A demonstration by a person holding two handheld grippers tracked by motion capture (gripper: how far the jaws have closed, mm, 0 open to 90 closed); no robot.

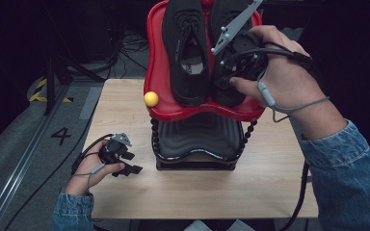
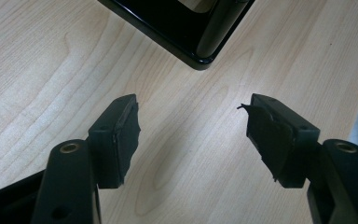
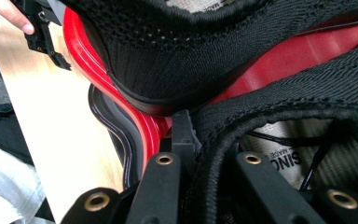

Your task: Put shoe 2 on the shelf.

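Two grippers in use. Left gripper (image 1: 125, 161) rests low on the pale wood-grain tabletop (image 1: 125, 115), near the front-left, jaws standing wide apart with nothing between them; the black base (image 2: 186, 28) of the rack sits just ahead. Right gripper (image 1: 233, 72) is up at the red tray (image 1: 156, 77), jaws clamped on the heel collar of the right-hand black shoe (image 1: 236, 53). Insole print partly readable: "MADE" and "SINO…", rest hidden. Both shoes lie side by side on the tray, long axes running away from the person, heels nearest, toes far. Yellow ball (image 1: 151, 99) at the tray's left edge. Grey floor (image 1: 38, 144) carries a painted "4" (image 1: 60, 135) and yellow-black tape; room beyond is dark.
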